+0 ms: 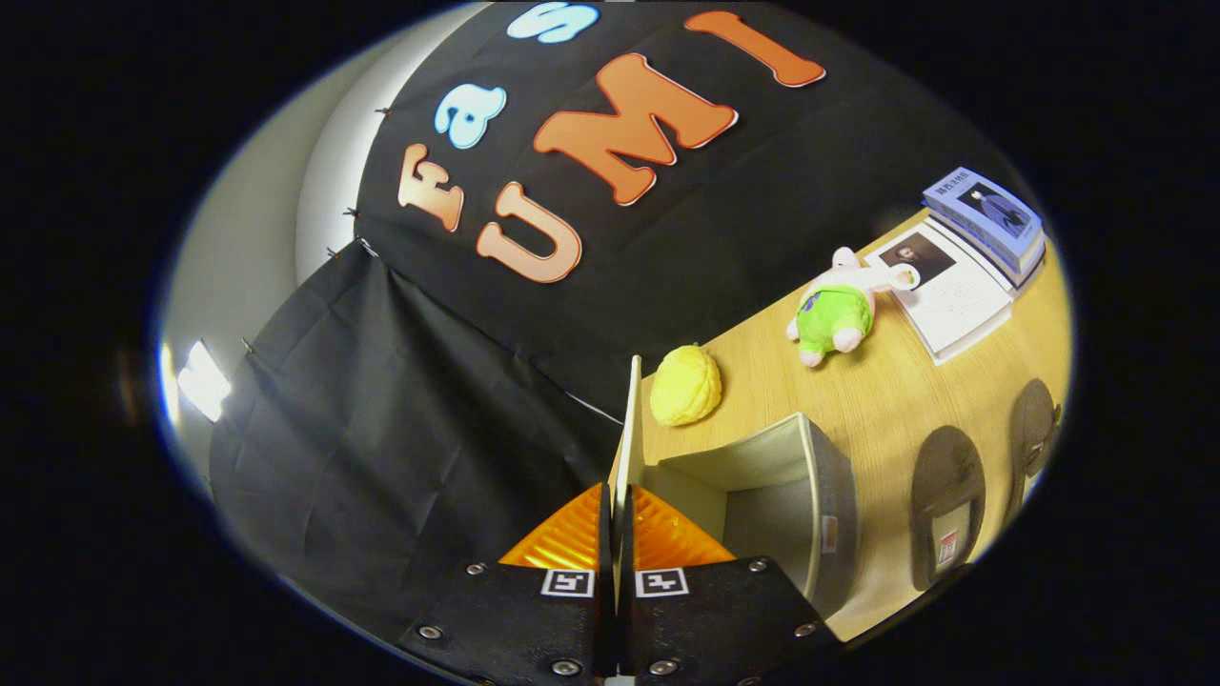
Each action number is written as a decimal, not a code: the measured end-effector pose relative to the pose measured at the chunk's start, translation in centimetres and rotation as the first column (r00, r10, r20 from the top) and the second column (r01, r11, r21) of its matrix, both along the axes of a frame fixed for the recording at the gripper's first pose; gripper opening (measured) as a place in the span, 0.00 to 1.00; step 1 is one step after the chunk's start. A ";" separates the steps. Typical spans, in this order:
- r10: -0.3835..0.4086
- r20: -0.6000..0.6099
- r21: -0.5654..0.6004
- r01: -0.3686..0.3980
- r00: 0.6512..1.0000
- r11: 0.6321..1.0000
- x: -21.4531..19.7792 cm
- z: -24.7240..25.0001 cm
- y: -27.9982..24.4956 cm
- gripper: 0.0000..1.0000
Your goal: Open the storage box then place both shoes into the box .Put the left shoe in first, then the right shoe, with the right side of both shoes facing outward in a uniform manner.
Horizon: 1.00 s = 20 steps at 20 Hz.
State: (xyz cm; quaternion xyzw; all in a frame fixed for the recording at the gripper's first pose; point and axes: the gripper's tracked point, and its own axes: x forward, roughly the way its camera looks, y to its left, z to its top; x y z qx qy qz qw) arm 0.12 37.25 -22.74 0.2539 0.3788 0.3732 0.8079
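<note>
My gripper (616, 519) is shut on the storage box's lid (630, 419), a thin pale panel that stands edge-on between the two fingers and rises beyond them. The grey storage box (820, 495) lies open just to the right of the fingers, its pale inside showing. Two dark shoes rest soles-up-looking on the wooden table beyond the box: one shoe (945, 500) close beside the box, the other shoe (1034, 429) further right. The view is tilted steeply.
On the wooden table (886, 391) sit a yellow ball-like toy (686, 386) near the lid, a plush doll in green (843, 310), an open booklet (953, 291) and a stack of blue books (986, 219). Black cloth hangs behind.
</note>
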 end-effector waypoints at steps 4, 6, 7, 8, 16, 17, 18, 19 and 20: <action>0.060 0.011 0.020 -0.060 0.998 0.998 -1.8 2.0 4.9 0.02; 0.082 0.017 0.012 -0.082 0.996 0.997 -2.7 2.2 7.1 0.02; 0.096 0.022 0.015 -0.096 0.995 0.995 -3.2 2.5 8.3 0.02; 0.110 0.024 0.017 -0.111 0.994 0.994 -4.0 2.6 9.4 0.03; 0.230 0.053 0.003 -0.231 0.972 0.973 -8.5 2.0 16.1 0.26; 0.227 0.069 -0.006 -0.227 0.971 0.974 -8.5 1.9 16.4 0.49; 0.224 0.084 -0.019 -0.223 0.971 0.975 -8.3 1.9 16.1 0.71; 0.213 0.096 -0.036 -0.211 0.972 0.977 -8.1 1.6 15.7 0.93; 0.207 0.104 -0.045 -0.203 0.973 0.978 -7.7 1.5 15.4 0.98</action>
